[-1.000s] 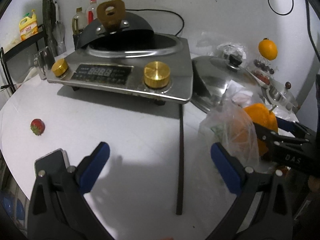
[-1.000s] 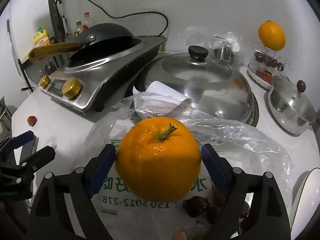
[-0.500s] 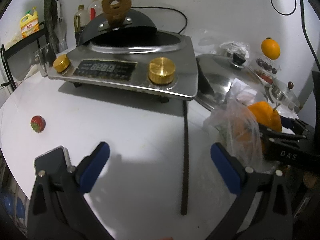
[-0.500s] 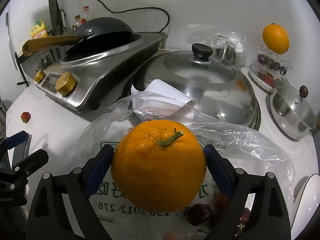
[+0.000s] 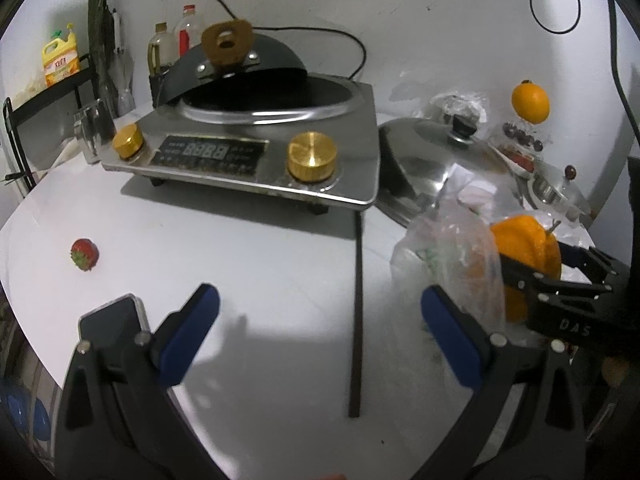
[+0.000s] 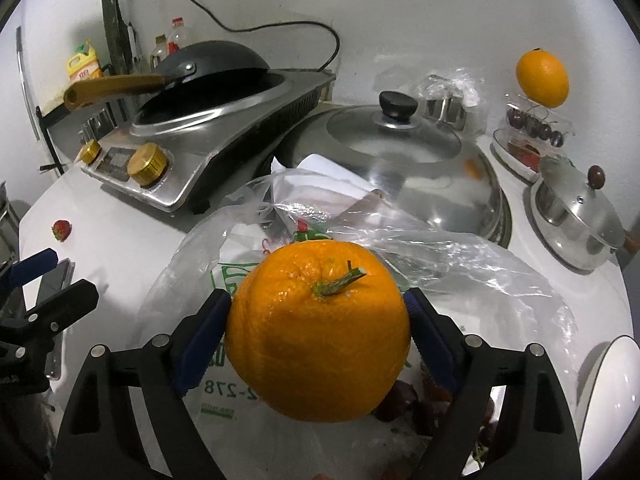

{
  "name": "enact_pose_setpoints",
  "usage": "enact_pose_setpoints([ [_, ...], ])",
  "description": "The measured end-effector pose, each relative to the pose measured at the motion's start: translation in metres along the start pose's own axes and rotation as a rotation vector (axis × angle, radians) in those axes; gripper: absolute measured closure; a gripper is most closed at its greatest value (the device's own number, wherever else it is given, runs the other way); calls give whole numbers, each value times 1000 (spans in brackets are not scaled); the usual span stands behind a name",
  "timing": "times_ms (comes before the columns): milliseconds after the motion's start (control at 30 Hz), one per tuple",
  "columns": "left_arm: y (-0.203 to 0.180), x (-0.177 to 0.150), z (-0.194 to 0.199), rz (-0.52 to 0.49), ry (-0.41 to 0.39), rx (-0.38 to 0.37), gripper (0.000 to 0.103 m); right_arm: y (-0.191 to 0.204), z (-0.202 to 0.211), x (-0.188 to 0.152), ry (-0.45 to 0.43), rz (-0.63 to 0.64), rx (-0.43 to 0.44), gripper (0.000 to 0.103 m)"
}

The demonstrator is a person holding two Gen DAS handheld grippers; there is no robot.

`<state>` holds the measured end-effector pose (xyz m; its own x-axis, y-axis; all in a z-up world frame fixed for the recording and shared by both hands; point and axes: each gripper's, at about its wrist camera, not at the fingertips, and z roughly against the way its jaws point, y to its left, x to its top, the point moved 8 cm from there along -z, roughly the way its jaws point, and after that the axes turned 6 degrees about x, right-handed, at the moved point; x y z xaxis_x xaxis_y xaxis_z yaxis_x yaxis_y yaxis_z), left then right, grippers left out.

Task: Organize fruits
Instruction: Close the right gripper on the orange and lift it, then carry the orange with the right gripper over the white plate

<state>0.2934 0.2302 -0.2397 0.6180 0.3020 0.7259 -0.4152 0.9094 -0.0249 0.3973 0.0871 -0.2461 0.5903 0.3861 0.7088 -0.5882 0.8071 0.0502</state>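
The orange [image 6: 318, 330], stem up and tilted to the right, is pinched at its widest part between the blue-padded fingers [image 6: 202, 340] of the right gripper [image 6: 318, 336], one pad pressed to each flank; it appears lifted clear, above a crumpled clear plastic bag [image 6: 420, 252] printed in green, from which it was presumably drawn. Dark red fruits [image 6: 400, 398], too shadowed to identify, lie in the bag just below it. A grip across the middle seems chosen so that the round fruit cannot roll out of the pads. In the left wrist view the same orange [image 5: 528, 248] shows at the right edge, partly behind the bag [image 5: 444, 256]. The left gripper [image 5: 320, 328] hangs over bare white worktop [image 5: 260, 264] with its fingers spread wide and nothing between them, probably waiting its turn; a phone [image 5: 110, 326] lies near its left finger. A lone strawberry [image 5: 85, 254] sits well apart at the left of the worktop, seemingly still to be gathered. Farther off stand an induction cooker [image 5: 256, 148] carrying a dark wok [image 6: 208, 68], and to its right a large domed steel lid [image 6: 400, 152]. At the far right a second orange [image 6: 542, 79] sits on top of a clear tiered stand [image 6: 532, 136] holding dark cherries and something red, beside a small lidded pot [image 6: 580, 216]; that stand looks the likely destination for the held fruit, since fruit of the same kind is already there.
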Motion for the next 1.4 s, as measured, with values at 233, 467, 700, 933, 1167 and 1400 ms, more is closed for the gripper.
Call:
enact_pose_setpoints([
  [233, -13, 1, 21, -15, -31, -10, 1, -2, 30, 4, -46, -2, -4, 14],
  [467, -24, 4, 45, -29, -66, -11, 1, -6, 61, 6, -92, -2, -6, 14],
  [700, -39, 5, 68, -48, -99, -16, 1, -14, 90, 2, -129, -11, -14, 14],
  [933, -57, 5, 86, -65, -120, -24, 1, -27, 115, -8, -155, -25, -29, 14],
  [1167, -82, 5, 100, -92, -140, -42, 1, -42, 137, -16, -180, -41, -41, 14],
  [1400, -110, 4, 109, -119, -145, -70, 2, -65, 158, -27, -200, -65, -61, 14],
])
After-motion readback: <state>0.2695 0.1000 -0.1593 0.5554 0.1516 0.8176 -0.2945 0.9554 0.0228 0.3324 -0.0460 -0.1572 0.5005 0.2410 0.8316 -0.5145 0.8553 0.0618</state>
